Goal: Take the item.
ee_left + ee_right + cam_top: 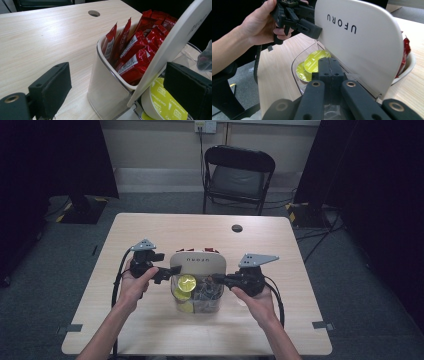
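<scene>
A two-part container stands mid-table with its white lid [196, 259] [175, 42] [359, 45] raised upright. The white rear compartment [105, 85] holds red sachets [135, 55] [406, 50]. The clear front compartment [200, 306] holds green capsules [187, 282] [165, 105] [314, 61] and clear-wrapped items. My left gripper [169, 272] [117, 90] is open, its jaws straddling the lid's left edge without touching it; one of its fingers [308, 26] sits by the lid. My right gripper [216, 278] [329, 66] is shut, its tip over the clear compartment, with nothing visible between the jaws.
The wooden table [150, 230] has a round cable hole [237, 228] [94, 13] behind the container. A black folding chair [239, 175] stands beyond the far edge. Bare tabletop lies on both sides of the container.
</scene>
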Demonstrator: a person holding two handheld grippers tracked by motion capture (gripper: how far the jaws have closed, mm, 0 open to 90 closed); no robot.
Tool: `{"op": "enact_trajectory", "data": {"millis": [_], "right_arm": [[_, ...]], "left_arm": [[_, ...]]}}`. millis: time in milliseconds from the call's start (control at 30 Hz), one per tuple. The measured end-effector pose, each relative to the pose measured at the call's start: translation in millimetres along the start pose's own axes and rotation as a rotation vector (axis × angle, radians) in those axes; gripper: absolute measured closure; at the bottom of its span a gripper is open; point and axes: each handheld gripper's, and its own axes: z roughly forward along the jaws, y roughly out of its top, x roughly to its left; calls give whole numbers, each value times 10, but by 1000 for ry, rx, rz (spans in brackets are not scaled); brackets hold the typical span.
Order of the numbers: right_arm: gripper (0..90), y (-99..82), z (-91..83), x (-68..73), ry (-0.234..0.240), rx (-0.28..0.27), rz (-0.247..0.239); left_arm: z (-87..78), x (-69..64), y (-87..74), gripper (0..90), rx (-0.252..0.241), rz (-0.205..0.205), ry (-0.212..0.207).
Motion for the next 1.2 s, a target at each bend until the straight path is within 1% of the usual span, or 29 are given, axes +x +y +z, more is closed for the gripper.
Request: {"op": "enact_trajectory", "data": {"millis": [433, 867, 1067, 1167, 1200], "right_arm": [[900, 34, -120, -4, -3, -31, -1], [900, 79, -291, -35, -23, -69, -3], [900, 86, -361, -59, -35, -83, 2], [900, 89, -388, -76, -26, -99, 12], [900, 92, -402, -78, -34, -97, 10]], "left_arm": [[-1, 2, -2, 73, 7, 3, 2], [-1, 3, -2, 73, 7, 2, 1], [0, 6, -3, 73, 10, 4, 1], [2, 6, -4, 73, 10, 4, 0], [4, 5, -5, 73, 8, 3, -1]]}}
